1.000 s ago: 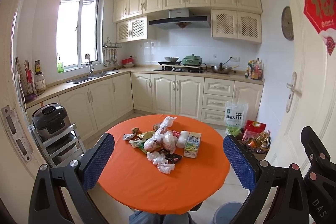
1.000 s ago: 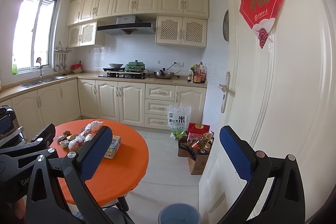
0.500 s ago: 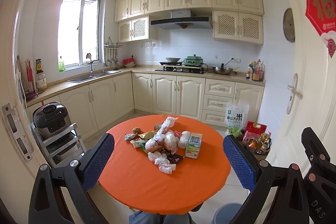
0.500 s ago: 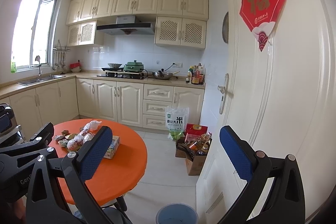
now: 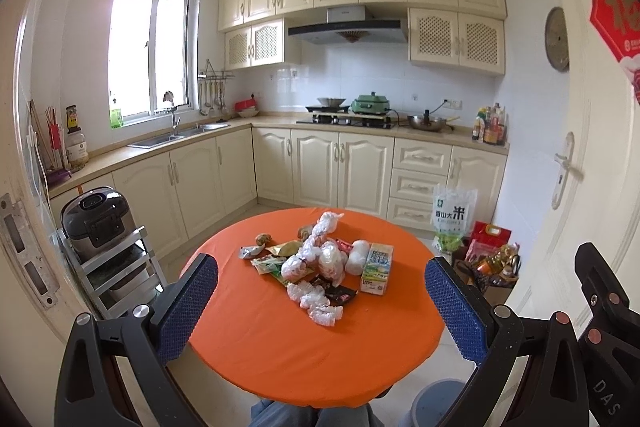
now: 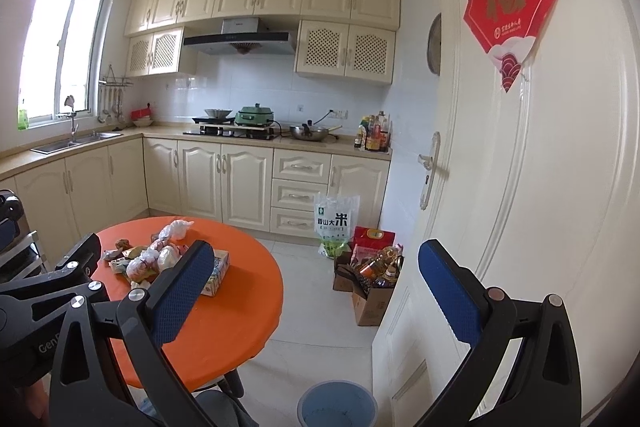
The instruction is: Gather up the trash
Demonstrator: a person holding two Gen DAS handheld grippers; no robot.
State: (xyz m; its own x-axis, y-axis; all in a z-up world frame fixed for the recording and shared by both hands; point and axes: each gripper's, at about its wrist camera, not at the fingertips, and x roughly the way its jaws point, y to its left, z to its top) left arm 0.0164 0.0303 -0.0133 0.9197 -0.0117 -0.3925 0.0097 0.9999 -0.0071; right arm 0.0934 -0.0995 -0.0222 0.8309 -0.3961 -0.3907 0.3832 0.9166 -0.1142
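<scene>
A pile of trash (image 5: 320, 267) lies on the round orange table (image 5: 280, 355): crumpled white tissues (image 5: 316, 301), clear plastic bags, snack wrappers and a green drink carton (image 5: 377, 267). My left gripper (image 5: 320, 301) is open, held above the table's near edge, well short of the pile. My right gripper (image 6: 312, 291) is open too, off the table's right side over the floor, nothing between its fingers. A blue bin (image 6: 337, 403) stands on the floor below it, by the table (image 6: 224, 327). The trash pile (image 6: 156, 259) shows at left in the right wrist view.
A white door (image 6: 520, 187) stands close on the right. A rice bag (image 6: 336, 223) and a cardboard box of bottles (image 6: 372, 279) sit on the floor beside it. A rice cooker on a metal rack (image 5: 100, 223) is left of the table. The person's knees (image 5: 312, 415) are under the table edge.
Both cameras have shifted very slightly; the table and the bin sit a little lower and nearer in view. Both grippers stay open and empty.
</scene>
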